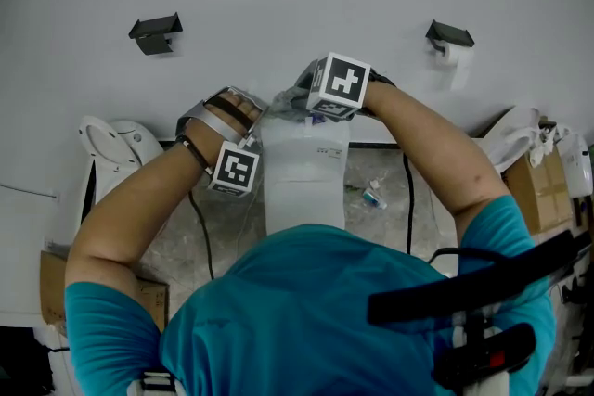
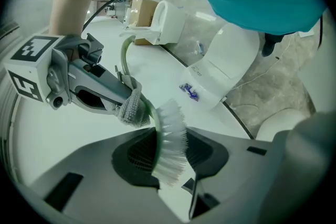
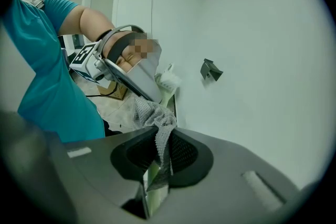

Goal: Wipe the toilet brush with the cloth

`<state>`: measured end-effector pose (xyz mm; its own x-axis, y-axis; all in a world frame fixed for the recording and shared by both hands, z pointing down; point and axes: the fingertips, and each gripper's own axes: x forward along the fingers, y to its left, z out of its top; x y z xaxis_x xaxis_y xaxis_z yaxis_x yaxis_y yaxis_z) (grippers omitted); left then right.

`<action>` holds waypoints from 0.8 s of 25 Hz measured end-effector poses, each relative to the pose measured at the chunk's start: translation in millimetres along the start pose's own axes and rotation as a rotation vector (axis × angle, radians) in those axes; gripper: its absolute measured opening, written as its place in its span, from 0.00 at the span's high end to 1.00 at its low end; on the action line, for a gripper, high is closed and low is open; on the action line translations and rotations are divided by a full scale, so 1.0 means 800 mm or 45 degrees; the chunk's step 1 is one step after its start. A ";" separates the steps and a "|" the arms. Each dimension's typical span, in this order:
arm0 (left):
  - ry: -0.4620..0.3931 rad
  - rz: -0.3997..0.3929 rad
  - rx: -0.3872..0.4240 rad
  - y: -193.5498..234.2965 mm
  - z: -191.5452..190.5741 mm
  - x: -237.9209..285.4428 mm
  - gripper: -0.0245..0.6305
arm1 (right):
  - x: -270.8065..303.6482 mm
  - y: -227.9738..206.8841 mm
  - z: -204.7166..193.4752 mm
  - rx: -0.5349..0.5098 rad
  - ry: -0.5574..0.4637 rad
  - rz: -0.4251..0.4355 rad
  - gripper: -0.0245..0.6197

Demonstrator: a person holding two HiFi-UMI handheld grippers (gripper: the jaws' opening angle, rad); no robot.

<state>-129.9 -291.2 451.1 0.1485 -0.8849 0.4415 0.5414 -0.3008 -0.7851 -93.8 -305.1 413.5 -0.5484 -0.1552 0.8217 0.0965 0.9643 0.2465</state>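
The toilet brush has white bristles (image 2: 171,139) and a curved pale green handle (image 2: 126,57). My left gripper (image 2: 170,153) is shut on the brush at its bristle head. A grey knitted cloth (image 2: 133,108) is wrapped round the handle just above the bristles. My right gripper (image 3: 160,157) is shut on that cloth (image 3: 157,126), with the green handle (image 3: 154,186) showing under it between the jaws. In the head view both grippers meet above the toilet tank (image 1: 304,172), with the cloth (image 1: 286,99) bunched between them.
A toilet paper holder (image 1: 450,37) and a dark bracket (image 1: 155,32) hang on the white wall ahead. Another toilet (image 1: 116,144) stands at the left, and cardboard boxes (image 1: 534,190) at the right. Cables (image 1: 406,199) trail over the stone floor.
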 end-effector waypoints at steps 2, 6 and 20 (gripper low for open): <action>-0.003 0.003 -0.001 0.002 0.001 0.000 0.75 | -0.002 -0.001 -0.001 0.009 -0.002 -0.001 0.89; -0.012 0.002 -0.009 0.003 0.001 0.000 0.75 | -0.005 -0.002 -0.004 0.018 0.002 -0.005 0.89; -0.060 0.007 -0.081 0.007 0.004 -0.003 0.75 | -0.019 -0.007 -0.023 0.013 0.042 -0.024 0.89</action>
<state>-124.3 -289.7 447.0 0.1910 -0.8691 0.4562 0.4868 -0.3198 -0.8129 -70.9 -311.9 409.3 -0.5221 -0.1805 0.8336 0.0778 0.9632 0.2573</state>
